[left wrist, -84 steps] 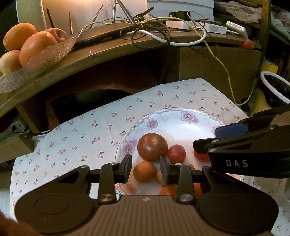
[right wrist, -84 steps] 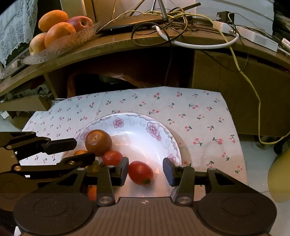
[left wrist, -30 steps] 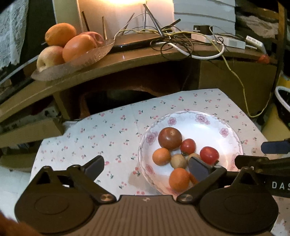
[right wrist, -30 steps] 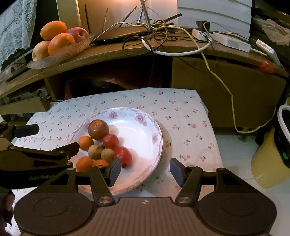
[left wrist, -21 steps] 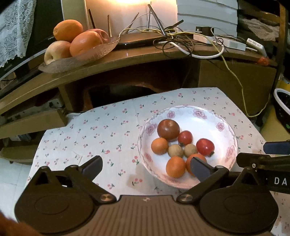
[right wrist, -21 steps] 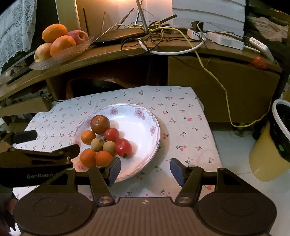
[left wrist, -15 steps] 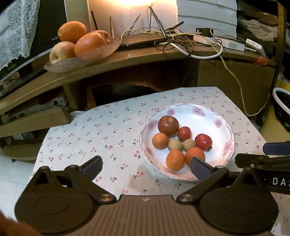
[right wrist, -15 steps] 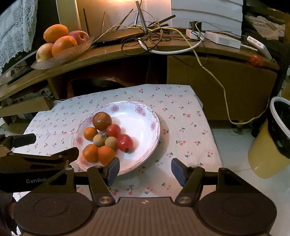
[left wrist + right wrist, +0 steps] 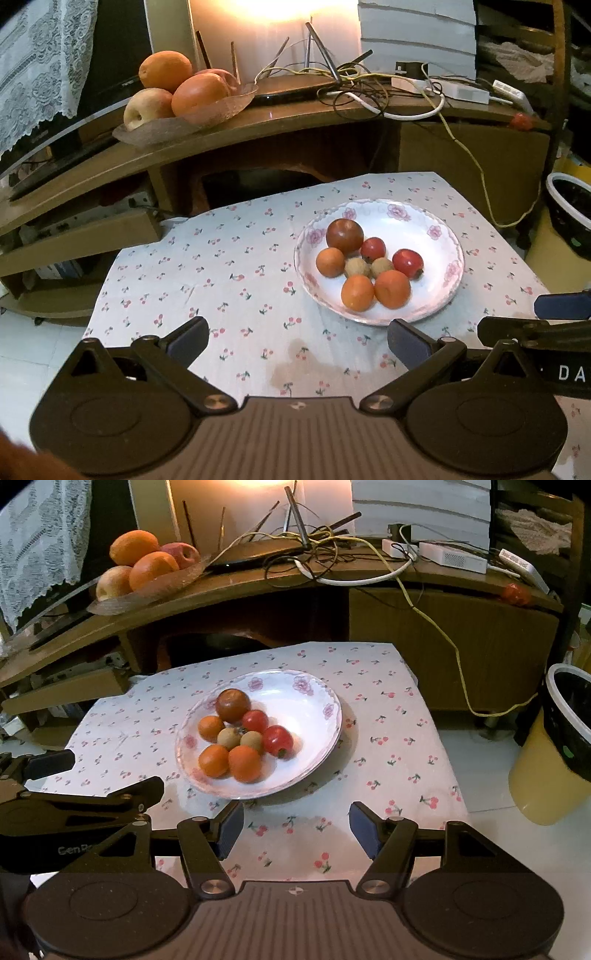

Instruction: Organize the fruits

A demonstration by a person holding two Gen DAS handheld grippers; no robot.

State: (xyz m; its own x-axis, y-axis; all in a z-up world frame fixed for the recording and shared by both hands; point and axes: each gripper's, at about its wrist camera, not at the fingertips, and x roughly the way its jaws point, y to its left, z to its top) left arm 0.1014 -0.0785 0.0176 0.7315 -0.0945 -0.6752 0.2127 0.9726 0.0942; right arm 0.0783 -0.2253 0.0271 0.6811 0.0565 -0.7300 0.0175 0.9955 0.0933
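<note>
**A:** What fills my view, biggest thing first?

**B:** I see a low desk under a white cloth printed with small cherries (image 9: 229, 266). Behind it runs a curved wooden shelf (image 9: 295, 122) carrying a tangle of cables (image 9: 332, 554) and a glass dish of oranges and apples (image 9: 177, 96). A yellow bin (image 9: 554, 760) with a dark liner stands on the floor to the right.

**A:** And on the cloth?

**B:** I see a white plate (image 9: 317, 701) with pink flowers round its rim, sitting right of centre in my left camera and near the middle in my right one. All the fruit lies in a cluster on its left half.

**A:** Which fruit?

**B:** At the back is the largest, a dark reddish-brown round fruit (image 9: 233, 705). Just beside it are two red tomatoes (image 9: 277, 740). Three small oranges (image 9: 244, 763) sit along the left and front. Two little tan, rough-skinned fruits (image 9: 229, 738) lie in the middle, touching each other.

**A:** Where are my tools?

**B:** My left tool (image 9: 297, 338) hovers over bare cloth, near the plate's front-left, its fingers spread wide and holding nothing. My right tool (image 9: 295, 825) hangs just in front of the plate's near rim, its blue-padded fingers also parted and empty. Each tool shows at the edge of the other's camera.
</note>
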